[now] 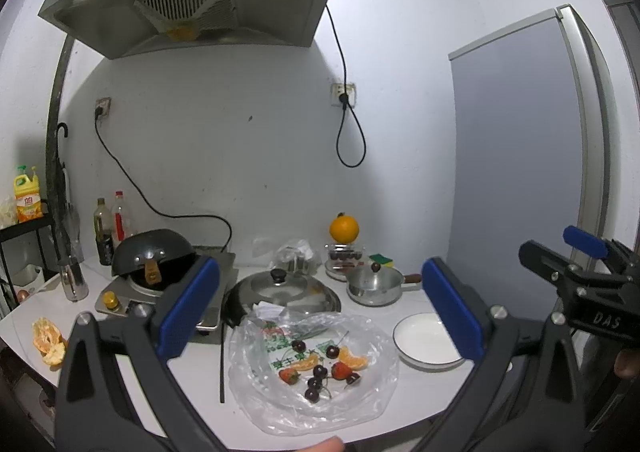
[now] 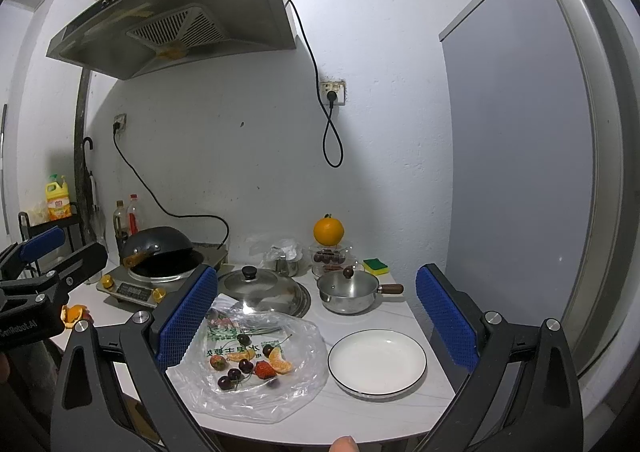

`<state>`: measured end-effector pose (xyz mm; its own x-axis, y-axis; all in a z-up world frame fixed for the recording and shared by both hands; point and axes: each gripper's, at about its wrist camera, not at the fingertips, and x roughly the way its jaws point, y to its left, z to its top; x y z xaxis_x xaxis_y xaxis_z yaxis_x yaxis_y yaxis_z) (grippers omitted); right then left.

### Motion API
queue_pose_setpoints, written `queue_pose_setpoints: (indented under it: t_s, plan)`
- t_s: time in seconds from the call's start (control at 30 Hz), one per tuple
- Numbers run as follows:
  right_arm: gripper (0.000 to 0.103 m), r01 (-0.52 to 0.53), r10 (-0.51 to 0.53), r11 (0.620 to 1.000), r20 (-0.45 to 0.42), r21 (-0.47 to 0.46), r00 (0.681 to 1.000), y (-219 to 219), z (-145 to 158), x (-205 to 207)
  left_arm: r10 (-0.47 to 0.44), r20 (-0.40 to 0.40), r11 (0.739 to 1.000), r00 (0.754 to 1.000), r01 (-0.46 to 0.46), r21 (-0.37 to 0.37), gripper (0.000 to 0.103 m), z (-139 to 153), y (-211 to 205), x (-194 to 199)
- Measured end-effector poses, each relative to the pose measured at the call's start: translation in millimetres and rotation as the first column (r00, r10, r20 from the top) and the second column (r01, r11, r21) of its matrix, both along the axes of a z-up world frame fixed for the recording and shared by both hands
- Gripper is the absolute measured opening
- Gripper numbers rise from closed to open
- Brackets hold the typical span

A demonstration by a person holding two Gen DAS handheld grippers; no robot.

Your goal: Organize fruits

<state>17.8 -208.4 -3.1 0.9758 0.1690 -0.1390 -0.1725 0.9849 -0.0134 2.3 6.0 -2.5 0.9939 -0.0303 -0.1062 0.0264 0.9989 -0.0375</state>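
Fruit first: a clear plastic bag [image 2: 256,376] lies flat on the white counter [image 2: 372,416], near the front edge, and the loose fruit sits on it. Dark cherries [image 2: 234,374], two strawberries [image 2: 264,369] and a couple of orange segments [image 2: 280,366] are bunched at the middle of the sheet, some of them touching. In the left view the same cluster shows, cherries [image 1: 315,383] in front, a segment [image 1: 354,361] at the right.

Just right of the bag, a white plate [image 2: 376,364] with a dark rim, nothing on it. Behind the plate, a small steel saucepan [image 2: 348,292] with its lid on. Behind the bag, a glass lid [image 2: 260,286] lies on the counter. Further back a whole orange [image 2: 328,231] is perched on a glass container [image 2: 330,256] holding dark round pieces; what they are I cannot tell.

At the left, a black wok [image 2: 160,252] sits tilted on the induction cooker [image 2: 132,290], and orange peel [image 1: 48,340] lies near the counter's left edge.

Both tools are above the front edge: the left gripper [image 1: 320,316] spread wide with nothing between its blue pads, and the right gripper [image 2: 316,316] likewise wide apart and carrying nothing.
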Motion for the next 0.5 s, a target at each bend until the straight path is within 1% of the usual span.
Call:
queue_pose_setpoints:
  t_s: [0.5]
  plan:
    - [0.101, -0.005, 0.005, 1.0, -0.003, -0.005, 1.0, 0.1, -1.5, 2.2, 0.004, -0.003, 1.0, 1.0, -0.004, -0.011, 0.102, -1.2, 2.3, 1.7]
